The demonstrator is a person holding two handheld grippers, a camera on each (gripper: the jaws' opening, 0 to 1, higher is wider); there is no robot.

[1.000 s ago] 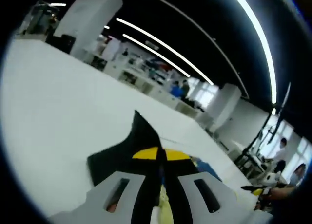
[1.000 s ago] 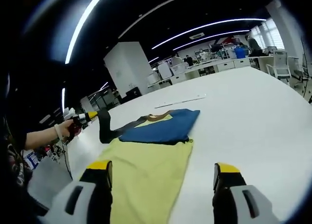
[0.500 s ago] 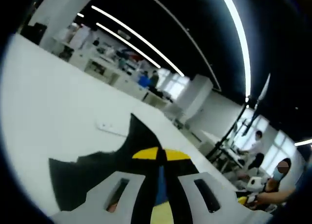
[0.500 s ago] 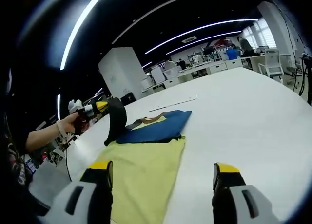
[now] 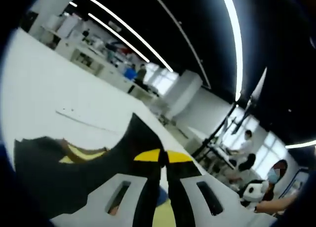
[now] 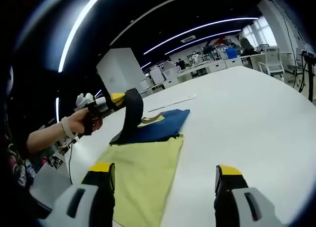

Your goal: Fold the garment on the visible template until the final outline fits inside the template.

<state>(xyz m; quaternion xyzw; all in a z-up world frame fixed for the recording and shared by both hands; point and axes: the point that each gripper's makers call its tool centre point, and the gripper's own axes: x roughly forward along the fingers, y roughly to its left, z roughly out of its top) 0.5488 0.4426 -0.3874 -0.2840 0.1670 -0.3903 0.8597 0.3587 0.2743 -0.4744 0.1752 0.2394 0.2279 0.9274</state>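
A yellow rectangular template (image 6: 143, 175) lies on the white table (image 6: 247, 123). At its far end lies the garment, blue (image 6: 158, 130) with a black sleeve (image 6: 131, 113) and a tan-edged collar. My left gripper (image 5: 164, 157) is shut on the black sleeve (image 5: 89, 172), which it holds lifted above the garment. In the right gripper view the left gripper (image 6: 114, 98) shows in a person's hand with the sleeve hanging from it. My right gripper (image 6: 162, 180) stands open over the near end of the template, with nothing between its jaws.
A thin white strip (image 6: 173, 102) lies on the table beyond the garment. Desks, chairs and people stand far behind (image 6: 232, 56). A person's arm (image 6: 47, 138) reaches in from the left. A grey sheet (image 6: 47, 185) lies at the table's left edge.
My left gripper has lifted the black sleeve higher and carried it inward over the blue garment. The right gripper has stayed open in nearly the same place.
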